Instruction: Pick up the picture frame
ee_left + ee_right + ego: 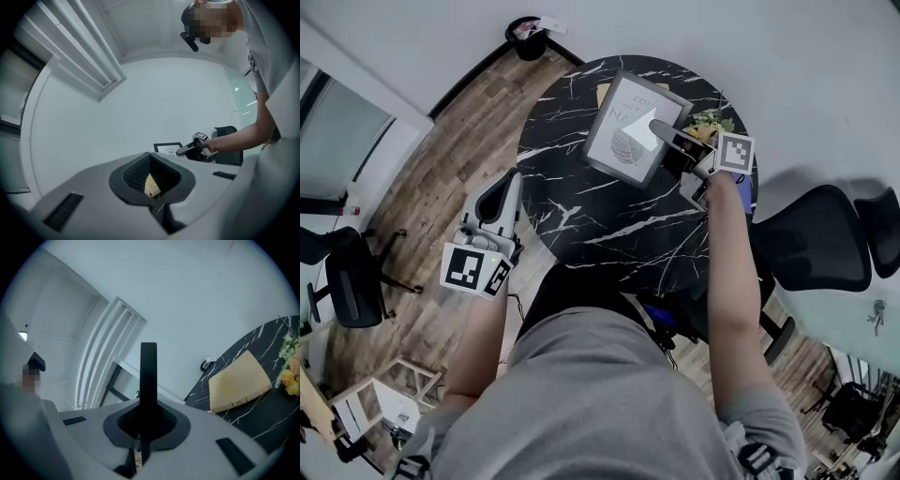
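Observation:
The picture frame (628, 127), black-edged with a white print, hangs tilted above the round black marble table (609, 225). My right gripper (664, 133) is shut on its right edge. In the right gripper view the frame (148, 376) shows edge-on as a dark upright bar clamped between the jaws of the right gripper (147, 427). The left gripper view catches the frame (167, 148) and the right gripper (188, 150) in the distance. My left gripper (502, 194) hovers off the table's left rim, away from the frame. Its jaws (151, 174) meet, holding nothing.
A yellow pad (238, 381) lies on the table under the frame, with flowers (709, 122) at the far right rim. A black bin (528, 39) stands by the wall. Office chairs (820, 239) (347, 277) flank the table on the wood floor.

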`<control>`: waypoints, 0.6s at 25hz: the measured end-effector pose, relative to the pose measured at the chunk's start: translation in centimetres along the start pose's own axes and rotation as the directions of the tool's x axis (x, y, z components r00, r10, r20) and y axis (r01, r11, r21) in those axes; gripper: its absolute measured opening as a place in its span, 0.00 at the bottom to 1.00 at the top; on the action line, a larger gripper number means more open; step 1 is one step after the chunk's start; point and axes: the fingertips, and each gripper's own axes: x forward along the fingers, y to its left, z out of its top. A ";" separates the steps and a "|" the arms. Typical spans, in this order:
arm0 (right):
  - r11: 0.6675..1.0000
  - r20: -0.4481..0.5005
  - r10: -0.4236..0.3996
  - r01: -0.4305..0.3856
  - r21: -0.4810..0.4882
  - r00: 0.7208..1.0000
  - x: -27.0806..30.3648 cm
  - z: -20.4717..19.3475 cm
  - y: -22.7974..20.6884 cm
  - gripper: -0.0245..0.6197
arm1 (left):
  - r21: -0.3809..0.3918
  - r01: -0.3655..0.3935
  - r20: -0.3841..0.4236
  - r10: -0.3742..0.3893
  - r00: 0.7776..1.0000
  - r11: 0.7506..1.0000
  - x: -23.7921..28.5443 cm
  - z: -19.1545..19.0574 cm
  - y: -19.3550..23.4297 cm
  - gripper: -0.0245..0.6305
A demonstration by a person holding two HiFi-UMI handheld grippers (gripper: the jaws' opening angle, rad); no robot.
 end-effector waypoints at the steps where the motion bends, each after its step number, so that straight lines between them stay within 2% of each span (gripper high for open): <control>1: 1.000 -0.004 0.002 -0.003 -0.009 1.000 0.0 0.0 0.5 0.09 | 0.001 0.002 0.003 -0.002 1.000 1.000 -0.1 0.2 -0.1 0.05; 7: 0.998 -0.010 0.020 -0.021 -0.058 1.000 -0.3 0.4 3.9 0.09 | 0.005 0.012 0.018 -0.012 1.000 1.000 -0.3 0.9 -0.4 0.05; 12: 0.992 -0.017 0.095 -0.096 -0.080 0.995 -0.2 0.9 7.7 0.09 | 0.002 0.021 0.027 -0.021 0.999 1.000 -0.4 1.1 -0.7 0.05; 15: 0.987 -0.042 0.113 -0.117 -0.114 0.993 0.0 0.9 9.6 0.09 | 0.002 0.027 0.031 -0.027 0.999 1.000 -0.5 1.3 -0.8 0.05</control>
